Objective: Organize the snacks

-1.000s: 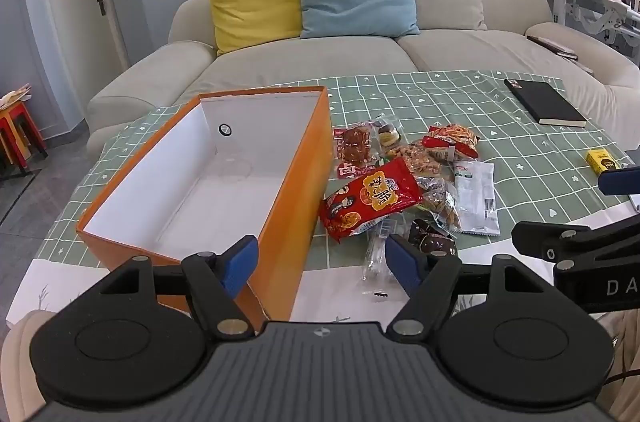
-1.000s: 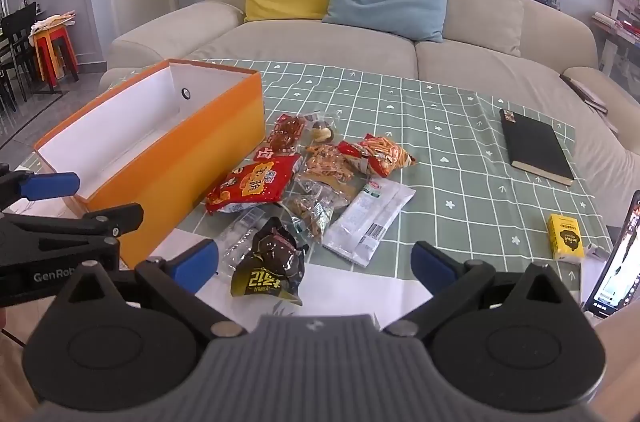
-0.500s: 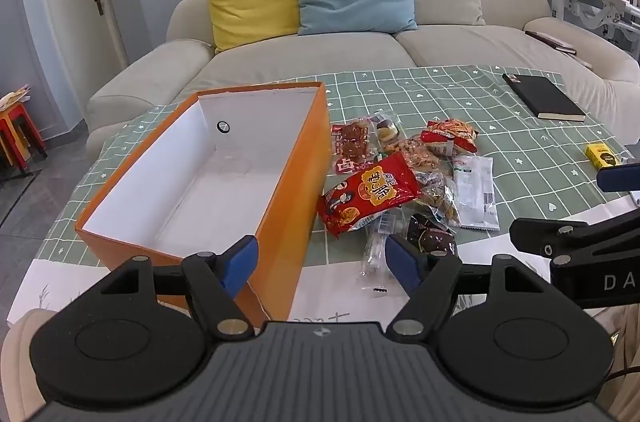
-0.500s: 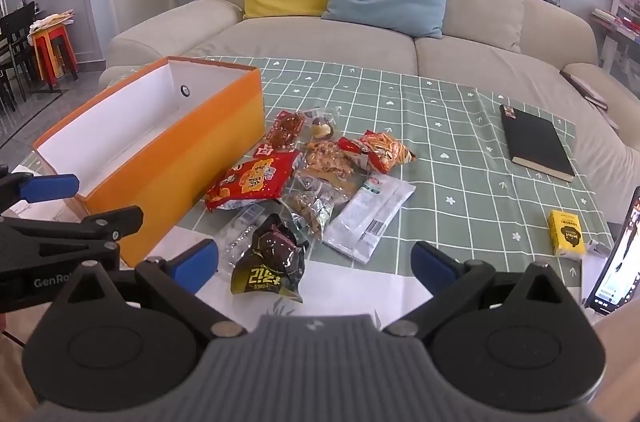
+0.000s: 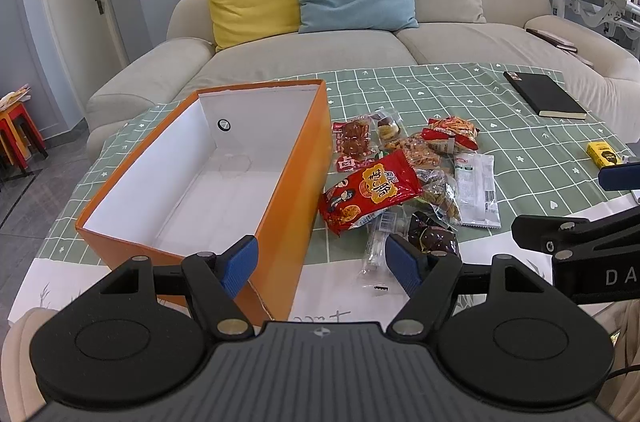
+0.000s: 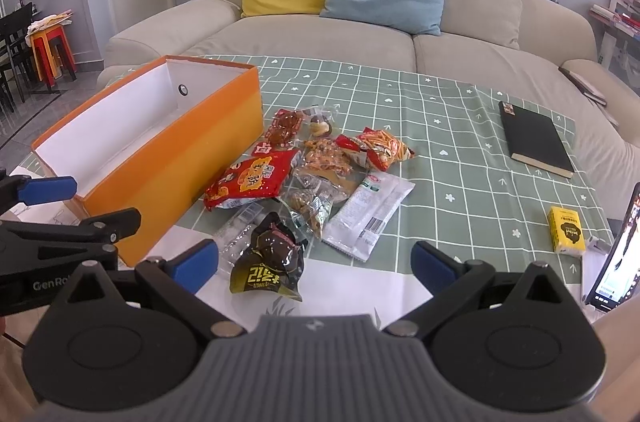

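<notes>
Left wrist, orange box [image 5: 296, 182] nearer (slightly)

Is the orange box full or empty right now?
Empty. The orange box has no lid on, its white floor and walls are bare, and all the snack packets still lie beside it on the tablecloth.

Near corner of the open orange cardboard box [image 5: 296, 190] is masked by the left gripper [image 5: 322, 259]. Right of the box, overlapping snack packets [image 6: 316, 178] hide one another. A phone screen [image 6: 616, 262] is cropped at the frame edge, content illegible.
</notes>
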Tool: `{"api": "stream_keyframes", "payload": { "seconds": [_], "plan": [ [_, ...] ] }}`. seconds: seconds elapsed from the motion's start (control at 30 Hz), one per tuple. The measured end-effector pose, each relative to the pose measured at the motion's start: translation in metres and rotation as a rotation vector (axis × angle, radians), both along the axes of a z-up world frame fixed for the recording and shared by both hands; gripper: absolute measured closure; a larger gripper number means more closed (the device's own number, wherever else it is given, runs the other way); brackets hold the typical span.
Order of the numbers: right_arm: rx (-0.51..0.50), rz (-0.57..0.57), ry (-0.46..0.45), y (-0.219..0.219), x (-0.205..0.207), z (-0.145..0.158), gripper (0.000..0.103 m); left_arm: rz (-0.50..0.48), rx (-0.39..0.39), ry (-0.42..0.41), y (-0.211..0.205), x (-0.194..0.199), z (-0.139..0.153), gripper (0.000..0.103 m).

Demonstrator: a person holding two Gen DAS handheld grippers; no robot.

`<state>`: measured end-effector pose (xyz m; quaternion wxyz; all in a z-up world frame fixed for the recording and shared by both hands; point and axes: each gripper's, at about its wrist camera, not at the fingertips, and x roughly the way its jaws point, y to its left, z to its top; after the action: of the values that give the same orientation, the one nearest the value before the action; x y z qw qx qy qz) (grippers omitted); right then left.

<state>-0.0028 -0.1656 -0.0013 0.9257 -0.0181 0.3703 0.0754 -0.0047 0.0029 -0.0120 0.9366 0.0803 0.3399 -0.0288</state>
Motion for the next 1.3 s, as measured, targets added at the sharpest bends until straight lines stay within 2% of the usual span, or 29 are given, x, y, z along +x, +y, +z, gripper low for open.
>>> {"api": "stream_keyframes", "payload": {
  "seconds": [0.47,1.3],
  "plan": [
    [0.001,-0.005,0.011,-0.0002,0.0019,0.0008,0.004,0.004,0.008,0.011,-0.0028,0.0049,-0.0060,0.018],
    [-0.005,-0.003,0.011,0.0007,0.0027,0.0007,0.004,0.006,0.016,0.028,-0.0009,0.0065,0.0003,0.018]
  ]
}}
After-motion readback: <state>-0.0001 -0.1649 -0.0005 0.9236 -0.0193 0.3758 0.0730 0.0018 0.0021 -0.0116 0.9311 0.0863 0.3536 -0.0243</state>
